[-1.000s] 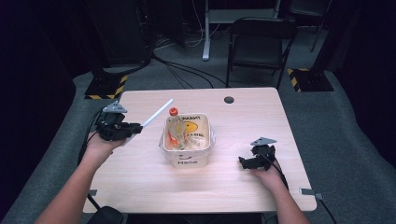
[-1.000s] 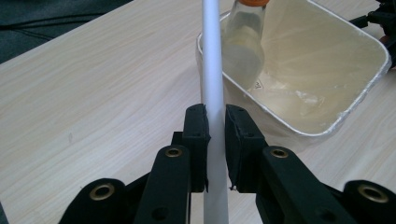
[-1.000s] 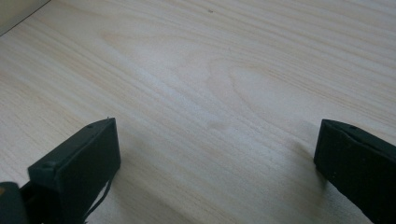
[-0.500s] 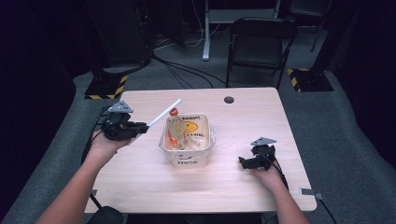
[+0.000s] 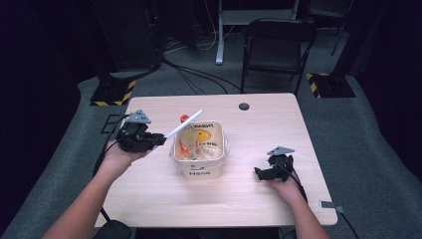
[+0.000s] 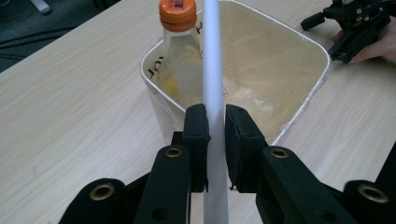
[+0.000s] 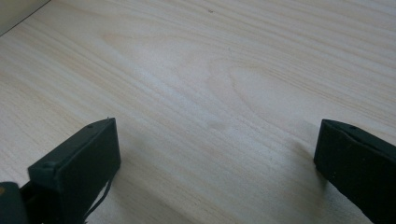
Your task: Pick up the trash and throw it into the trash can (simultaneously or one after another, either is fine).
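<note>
Moved a little toward the tub since the earlier picture: left gripper (image 5: pixel 158 139), squeezed tight on the white tube (image 5: pixel 184 125), with the tube's far tip now above the tub's near-left corner instead of short of it. Tube long and straight, slanting up and away to the right, over the bottle with the orange cap (image 5: pixel 184 119) inside the white tub (image 5: pixel 198 169). Further right, resting on the table (image 5: pixel 259 124) in the same spot, right gripper (image 5: pixel 259 173), jaws wide apart, nothing between them.

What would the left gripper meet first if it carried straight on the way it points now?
Probably the white bin: the left gripper, shut on the white tube, points at its near rim, beside the orange-capped bottle.
</note>
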Demonstrator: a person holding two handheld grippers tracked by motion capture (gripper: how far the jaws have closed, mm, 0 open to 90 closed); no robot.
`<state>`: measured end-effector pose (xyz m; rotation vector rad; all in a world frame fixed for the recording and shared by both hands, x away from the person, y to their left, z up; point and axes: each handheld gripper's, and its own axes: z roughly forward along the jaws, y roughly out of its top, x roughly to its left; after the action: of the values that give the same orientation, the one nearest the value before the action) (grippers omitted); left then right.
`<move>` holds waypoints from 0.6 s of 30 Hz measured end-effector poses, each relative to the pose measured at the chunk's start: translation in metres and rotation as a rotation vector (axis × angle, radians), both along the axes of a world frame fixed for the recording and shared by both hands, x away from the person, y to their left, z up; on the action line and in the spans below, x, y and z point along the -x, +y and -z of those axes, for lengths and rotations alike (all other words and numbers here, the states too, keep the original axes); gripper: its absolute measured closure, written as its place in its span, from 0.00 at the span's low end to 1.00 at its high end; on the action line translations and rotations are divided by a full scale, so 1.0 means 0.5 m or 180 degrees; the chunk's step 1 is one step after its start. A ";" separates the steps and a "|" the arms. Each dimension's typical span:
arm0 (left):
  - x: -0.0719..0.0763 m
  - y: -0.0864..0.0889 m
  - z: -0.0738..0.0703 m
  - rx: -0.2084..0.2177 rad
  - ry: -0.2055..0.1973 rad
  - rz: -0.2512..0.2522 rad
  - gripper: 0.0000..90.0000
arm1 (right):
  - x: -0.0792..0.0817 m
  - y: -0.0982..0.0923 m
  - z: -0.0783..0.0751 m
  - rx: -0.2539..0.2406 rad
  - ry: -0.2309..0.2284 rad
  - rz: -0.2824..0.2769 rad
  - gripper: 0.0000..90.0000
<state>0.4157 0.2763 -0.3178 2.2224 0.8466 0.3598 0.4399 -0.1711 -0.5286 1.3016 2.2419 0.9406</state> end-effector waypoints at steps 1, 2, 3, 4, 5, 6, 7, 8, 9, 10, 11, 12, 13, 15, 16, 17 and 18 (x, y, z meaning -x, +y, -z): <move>0.000 -0.004 0.003 -0.0011 0.0009 0.0017 0.88 | 0.000 0.000 0.000 -0.0001 0.0001 0.0000 0.00; 0.001 -0.007 0.005 -0.0014 0.0009 0.0025 0.88 | 0.000 0.000 0.000 0.0000 0.0001 -0.0001 0.00; 0.001 -0.010 0.007 -0.0025 0.0016 0.0034 0.88 | 0.000 0.000 0.000 0.0000 0.0001 0.0000 0.00; 0.001 -0.013 0.009 -0.0024 0.0024 0.0043 0.88 | 0.000 0.000 0.000 0.0000 0.0000 -0.0001 0.00; 0.000 -0.014 0.010 -0.0032 0.0031 0.0054 0.88 | 0.000 0.000 0.000 -0.0001 0.0000 -0.0001 0.00; 0.000 -0.017 0.012 -0.0034 0.0033 0.0057 0.88 | 0.000 0.000 0.000 -0.0001 0.0001 -0.0001 0.00; 0.000 -0.019 0.015 -0.0027 0.0045 0.0063 0.88 | 0.000 0.000 0.000 -0.0001 0.0002 0.0000 0.00; -0.001 -0.021 0.016 -0.0044 0.0052 0.0074 0.88 | 0.000 0.000 0.000 0.0000 0.0001 0.0001 0.00; -0.001 -0.023 0.019 -0.0035 0.0059 0.0076 0.88 | 0.000 0.000 0.000 -0.0001 0.0002 0.0001 0.00; -0.001 -0.024 0.020 -0.0041 0.0067 0.0080 0.88 | 0.000 0.000 0.000 0.0000 0.0001 0.0001 0.00; -0.002 -0.026 0.023 -0.0031 0.0075 0.0079 0.88 | 0.000 0.000 0.000 -0.0001 0.0002 0.0001 0.00; -0.003 -0.027 0.024 -0.0028 0.0086 0.0083 0.88 | 0.000 0.000 0.000 -0.0001 0.0002 0.0001 0.00; -0.003 -0.028 0.027 -0.0028 0.0101 0.0078 0.88 | 0.000 0.000 0.000 -0.0001 0.0001 0.0000 0.00; -0.004 -0.032 0.031 -0.0039 0.0108 0.0075 0.88 | 0.000 0.000 0.000 -0.0001 0.0001 -0.0001 0.00; -0.004 -0.033 0.033 -0.0037 0.0106 0.0077 0.88 | 0.000 0.000 0.000 -0.0001 0.0002 0.0000 0.00; -0.005 -0.035 0.035 -0.0044 0.0122 0.0083 0.88 | 0.000 0.000 0.000 -0.0001 0.0001 0.0001 0.00; -0.005 -0.036 0.037 -0.0050 0.0129 0.0089 0.88 | 0.000 0.000 0.000 0.0000 0.0001 -0.0001 0.00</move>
<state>0.4182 0.2582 -0.3362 2.2608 0.8358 0.3099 0.4399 -0.1711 -0.5286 1.3015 2.2423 0.9407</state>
